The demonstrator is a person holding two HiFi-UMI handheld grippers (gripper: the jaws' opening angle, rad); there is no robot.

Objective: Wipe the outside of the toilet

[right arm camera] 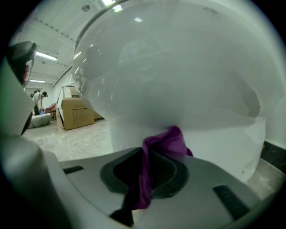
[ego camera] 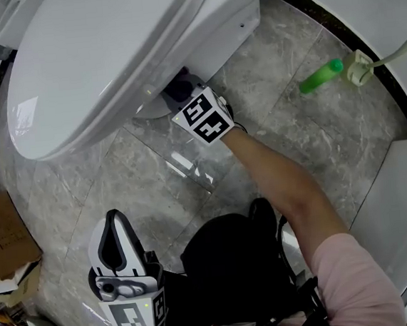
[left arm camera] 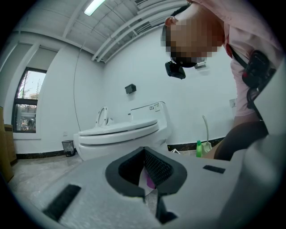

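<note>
Fingers (right arm camera: 165,173) of my right gripper (right arm camera: 154,154) are clamped on the purple cloth (right arm camera: 167,139), pressing it under the toilet (right arm camera: 178,76) bowl's near side; left gripper (left arm camera: 144,151) idles, fingers together; I judge wiping underway, lid and far side left

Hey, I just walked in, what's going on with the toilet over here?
A person holding a gripper in each hand is wiping the outside of a white toilet. The right gripper is shut on a purple cloth and holds it against the bowl's outer wall, under the seat. The left gripper is shut and held low beside the person's leg, away from the toilet. A green bottle sits on the grey floor nearby.
</note>
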